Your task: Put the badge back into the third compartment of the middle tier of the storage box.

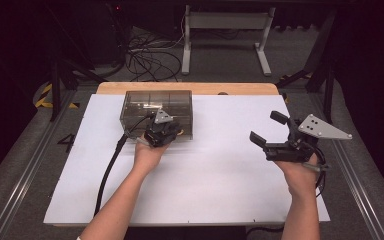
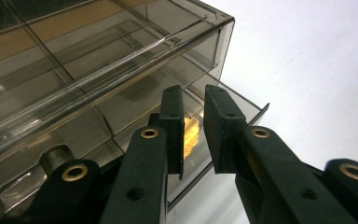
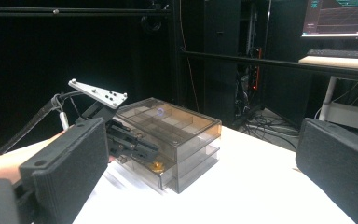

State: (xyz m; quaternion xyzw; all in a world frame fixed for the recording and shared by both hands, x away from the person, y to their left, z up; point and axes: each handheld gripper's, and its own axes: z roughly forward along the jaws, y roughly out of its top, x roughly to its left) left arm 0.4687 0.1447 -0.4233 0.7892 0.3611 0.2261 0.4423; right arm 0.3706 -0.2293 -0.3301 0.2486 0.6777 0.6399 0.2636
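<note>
A smoky clear drawer box (image 1: 157, 102) stands at the back left of the white table top. Its lowest drawer (image 2: 249, 109) is pulled out a little. My left gripper (image 1: 171, 131) is at the box's front, its jaws closed to a narrow gap around the drawer's small brass knob (image 2: 192, 135). The right gripper view shows that knob (image 3: 157, 165) at the tips of the left gripper (image 3: 151, 151). My right gripper (image 1: 268, 128) hovers over the right side of the table, jaws wide open and holding nothing, well apart from the box (image 3: 177, 126).
A white sheet (image 1: 220, 175) covers the table, with a wooden edge (image 1: 190, 88) at the back. A black cable (image 1: 107, 170) trails from the left gripper across the left side. Cables and a white desk frame (image 1: 225, 22) lie on the floor beyond.
</note>
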